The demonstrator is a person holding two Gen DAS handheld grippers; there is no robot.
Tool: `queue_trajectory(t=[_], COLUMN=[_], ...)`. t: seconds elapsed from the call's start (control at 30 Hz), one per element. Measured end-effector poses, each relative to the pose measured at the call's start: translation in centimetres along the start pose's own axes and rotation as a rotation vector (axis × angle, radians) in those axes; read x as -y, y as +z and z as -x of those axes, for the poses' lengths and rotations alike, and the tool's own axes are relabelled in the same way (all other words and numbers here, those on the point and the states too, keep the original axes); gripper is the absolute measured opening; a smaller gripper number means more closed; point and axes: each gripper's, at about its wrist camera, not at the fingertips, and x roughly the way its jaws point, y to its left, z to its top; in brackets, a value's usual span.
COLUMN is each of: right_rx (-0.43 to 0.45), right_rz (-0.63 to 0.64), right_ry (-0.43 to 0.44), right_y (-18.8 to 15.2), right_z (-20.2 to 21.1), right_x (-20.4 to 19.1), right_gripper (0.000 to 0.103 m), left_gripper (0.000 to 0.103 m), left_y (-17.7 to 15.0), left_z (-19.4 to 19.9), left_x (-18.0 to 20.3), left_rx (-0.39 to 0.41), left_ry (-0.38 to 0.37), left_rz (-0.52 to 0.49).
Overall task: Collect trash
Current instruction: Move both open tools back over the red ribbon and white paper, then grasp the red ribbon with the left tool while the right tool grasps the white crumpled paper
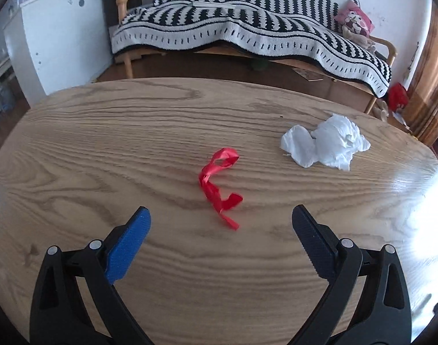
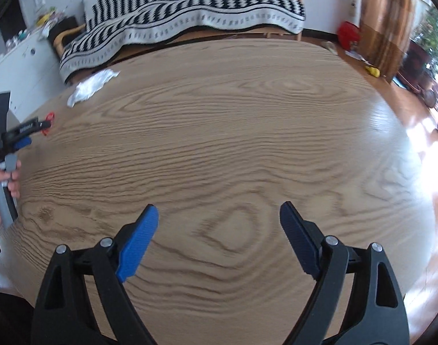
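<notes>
A twisted red ribbon [image 1: 220,185] lies on the wooden table [image 1: 104,149] just ahead of my left gripper [image 1: 221,214], which is open and empty, its tips on either side of the ribbon's near end. A crumpled white tissue [image 1: 328,145] lies farther off to the right. My right gripper [image 2: 219,211] is open and empty above bare table [image 2: 233,129]. In the right wrist view the tissue [image 2: 89,86] is at the far left, and the ribbon [image 2: 48,120] shows partly behind the left gripper's body [image 2: 17,136].
A sofa with a black-and-white striped blanket [image 1: 247,26] stands beyond the table's far edge. A white cabinet [image 1: 61,37] is at the left. A red bag [image 1: 398,95] sits on the floor by a curtain at the right.
</notes>
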Motion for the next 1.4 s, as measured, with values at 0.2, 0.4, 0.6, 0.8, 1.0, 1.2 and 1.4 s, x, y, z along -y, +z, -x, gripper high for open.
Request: queue_trajectory(t=[0.2,0.4,0.6,0.8,1.0,1.2,1.4], right_rx=[-0.003,0.033,0.044,0.022,0.015,0.024,0.075], right_rz=[0.058,0.112,0.175,0.254,0.252,0.296,0.314], right_ry=[0.038,0.086,0.148,0.127,0.125,0.117,0.114], right_y=[1.5,3.5,8.1,15.1,20.0,20.3,17.0], right_z=[-2.7,-5.1,-8.8,-14.2,-16.8,-16.8,-11.8], right_x=[-4.6,-10.2,-17.5,-24.3,-26.8,-26.4,-23.5], right_gripper=[0.084,0.088,0.096,0.097,0.097,0.015,0.009], left_gripper=[0.066,0.009,0.009,0.009,0.009,0.009,0.009], left_y=[0.1,0.5,0.2,-0.2,-0.2,-0.2,-0.5], left_z=[-1.2,-0.8,1.1,2.3,2.3,2.4,4.0], left_x=[0.8,0.2,-1.7,-3.9,-4.3,-4.3,-2.4], left_rx=[0.013,0.005,0.036,0.026,0.044,0.031,0.039], left_ry=[0.053,0.015,-0.003,-0.01,0.014,0.003,-0.026], left_rz=[-0.065,-0.054,-0.033,0.006,-0.025,-0.009,-0.039])
